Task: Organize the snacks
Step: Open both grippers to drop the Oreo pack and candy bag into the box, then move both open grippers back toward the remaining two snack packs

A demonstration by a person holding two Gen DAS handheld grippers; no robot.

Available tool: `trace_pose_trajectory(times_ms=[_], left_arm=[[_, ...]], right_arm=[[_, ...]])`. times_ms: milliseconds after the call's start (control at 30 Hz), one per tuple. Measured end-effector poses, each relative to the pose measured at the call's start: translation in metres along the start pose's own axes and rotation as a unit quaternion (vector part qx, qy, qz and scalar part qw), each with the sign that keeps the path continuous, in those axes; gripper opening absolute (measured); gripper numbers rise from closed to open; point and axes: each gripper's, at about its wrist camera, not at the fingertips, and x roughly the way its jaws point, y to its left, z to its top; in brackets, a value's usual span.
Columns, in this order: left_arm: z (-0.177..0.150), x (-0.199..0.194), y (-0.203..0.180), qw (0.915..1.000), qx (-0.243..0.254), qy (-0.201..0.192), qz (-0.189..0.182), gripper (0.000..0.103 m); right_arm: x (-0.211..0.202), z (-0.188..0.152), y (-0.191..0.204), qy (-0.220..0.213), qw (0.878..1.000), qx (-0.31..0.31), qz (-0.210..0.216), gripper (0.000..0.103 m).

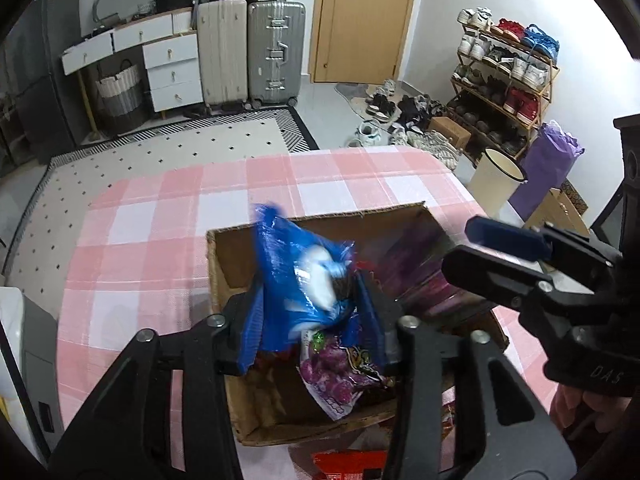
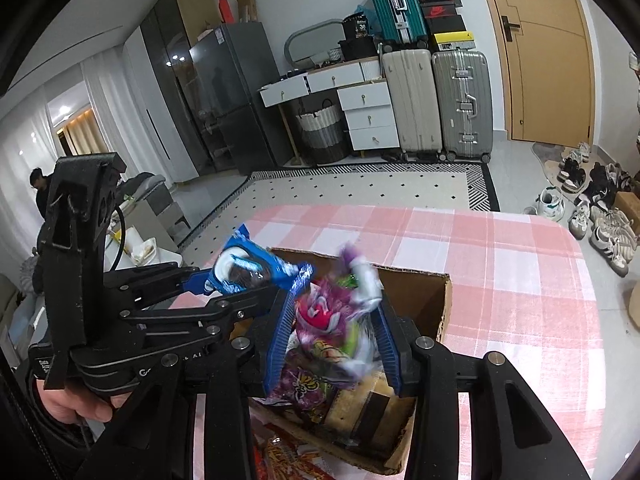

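Desk: a pink-and-white check cloth covers the desk (image 1: 160, 240), and a lot of it lies bare from 9 round to 12 o'clock.
Box: an open cardboard box (image 1: 232, 264) sits on the cloth at 6 o'clock, with snack packets piled inside it.
Left tool: the left tool (image 1: 310, 292) hangs over the box with its jaws part way apart. A blue packet (image 1: 296, 264) stands between them, smeared with blur. I see no pad pressing on it.
Right tool: the right tool (image 2: 334, 304) is just beside the left one, also over the box, jaws part way apart. A blurred purple packet (image 2: 320, 316) is between them and looks loose.
Hand: a hand (image 2: 76, 404) grips the left tool's handle.
Near edge: a red packet (image 1: 348, 464) lies on the cloth at 6 o'clock, outside the box.
Floor: a pale dotted rug (image 1: 160, 152) with a striped border lies beyond the desk at 11 o'clock.
Far wall: white drawers (image 1: 172, 68) at 10 o'clock, suitcases (image 1: 276, 52) at 12, a wooden door (image 1: 360, 20) at 1.
Right side: a full shoe rack (image 1: 504, 76) at 2 o'clock, with a cream bin (image 1: 496, 180) near it.
Left side: a dark fridge (image 2: 236, 96) stands at 10 o'clock.
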Motion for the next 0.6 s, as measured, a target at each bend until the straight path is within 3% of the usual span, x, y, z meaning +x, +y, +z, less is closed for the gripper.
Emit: trace_pose_trajectory(times_ms=[33, 67, 233, 600], left_arm=[[0.0, 0.001, 0.0, 1.0, 0.001, 0.0, 0.01, 0.065], [0.0, 0.001, 0.0, 0.9999, 0.002, -0.003, 0.016, 0.073], [-0.002, -0.008, 0.005, 0.9997, -0.005, -0.018, 0.019, 0.073], [-0.033, -0.06, 0.004, 0.999, -0.01, -0.035, 0.026, 0.074]], right_arm=[[-0.001, 0.0, -0.002, -0.005, 1.0, 0.003, -0.001, 0.058], [-0.004, -0.001, -0.003, -0.011, 1.0, 0.004, 0.001, 0.065], [-0.025, -0.006, -0.008, -0.033, 0.999, 0.003, -0.004, 0.067], [-0.072, -0.024, 0.002, -0.061, 0.998, 0.017, -0.011, 0.082]])
